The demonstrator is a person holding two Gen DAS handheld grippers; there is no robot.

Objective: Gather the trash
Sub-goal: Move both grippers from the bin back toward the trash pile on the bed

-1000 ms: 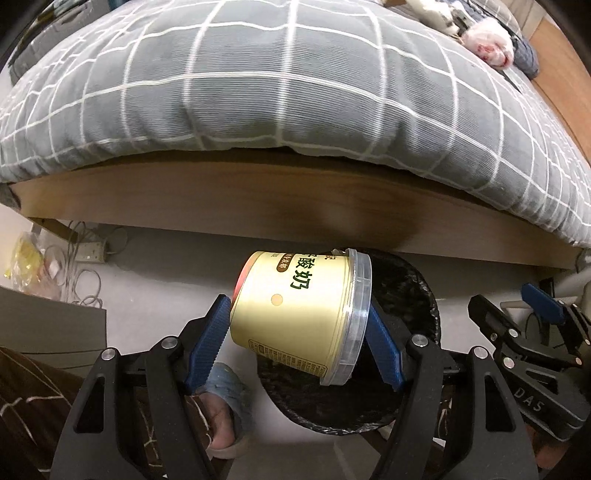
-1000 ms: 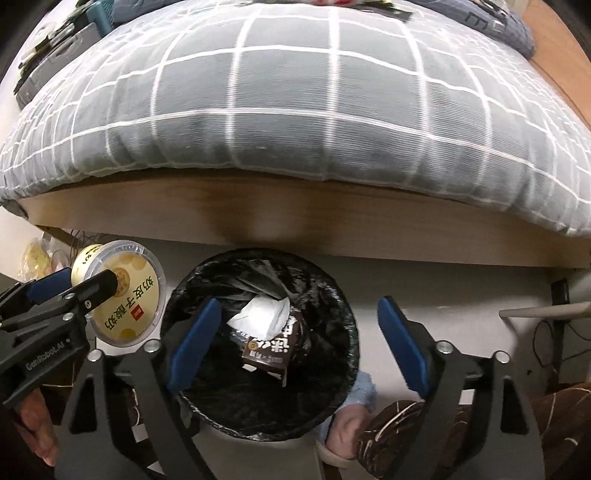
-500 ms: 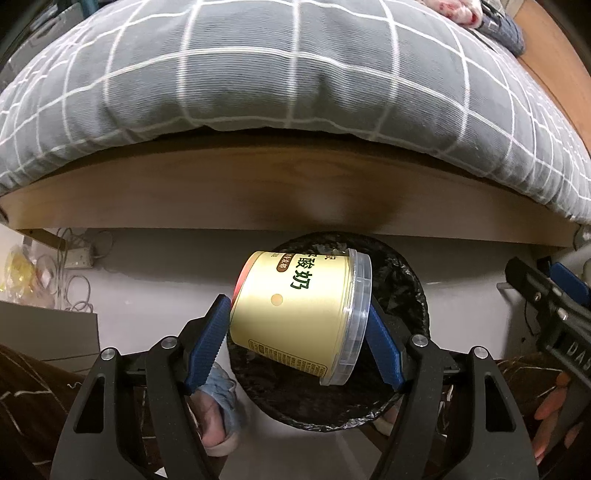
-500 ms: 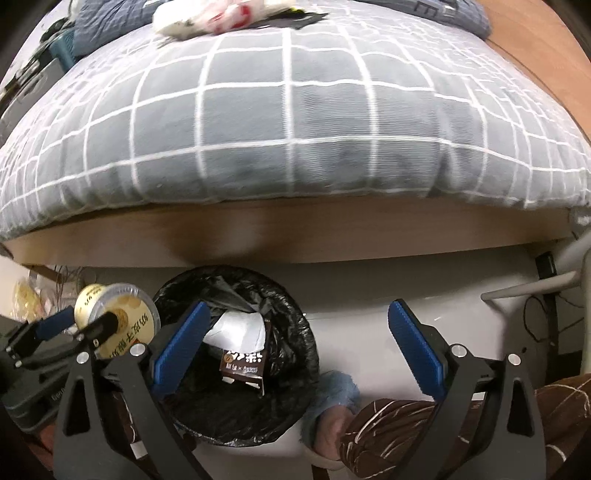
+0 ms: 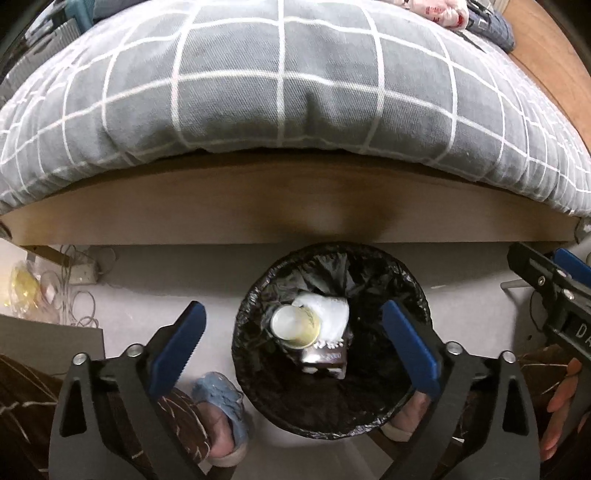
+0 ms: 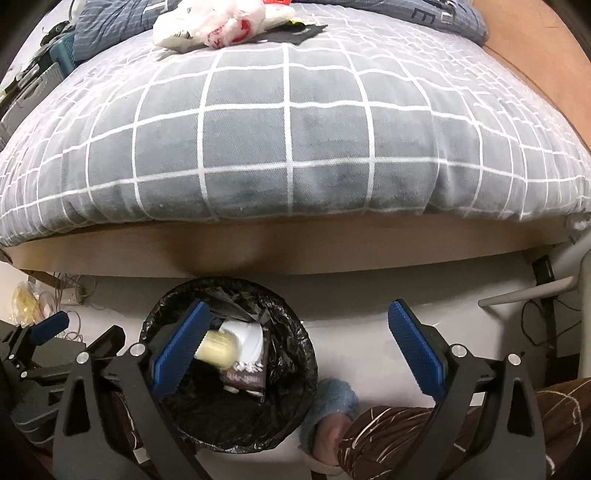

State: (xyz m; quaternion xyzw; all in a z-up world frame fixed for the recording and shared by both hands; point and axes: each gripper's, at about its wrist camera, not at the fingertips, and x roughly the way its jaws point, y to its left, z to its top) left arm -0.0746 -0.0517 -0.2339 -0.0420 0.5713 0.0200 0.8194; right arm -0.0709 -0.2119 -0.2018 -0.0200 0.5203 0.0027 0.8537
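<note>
A round bin with a black liner (image 5: 373, 413) stands on the floor by the bed; it also shows in the right wrist view (image 6: 295, 369). Inside lie a yellow yogurt tub (image 5: 295, 326), a white tissue (image 5: 332, 314) and a dark carton (image 5: 325, 360). The tub (image 6: 218, 349) also shows in the right wrist view. My left gripper (image 5: 293, 341) is open and empty, right above the bin. My right gripper (image 6: 295, 347) is open and empty, above the bin's right side. White plastic trash (image 6: 218, 22) lies on the far side of the bed.
A bed with a grey checked quilt (image 5: 280, 96) and wooden side rail (image 5: 258, 218) fills the view ahead. My feet in blue slippers (image 5: 221, 402) stand beside the bin. Cables and a power strip (image 5: 79, 275) lie on the floor at left.
My left gripper opened and let go of the yellow yogurt tub, which dropped into the bin. The right gripper rose and drew back, showing more of the bed.
</note>
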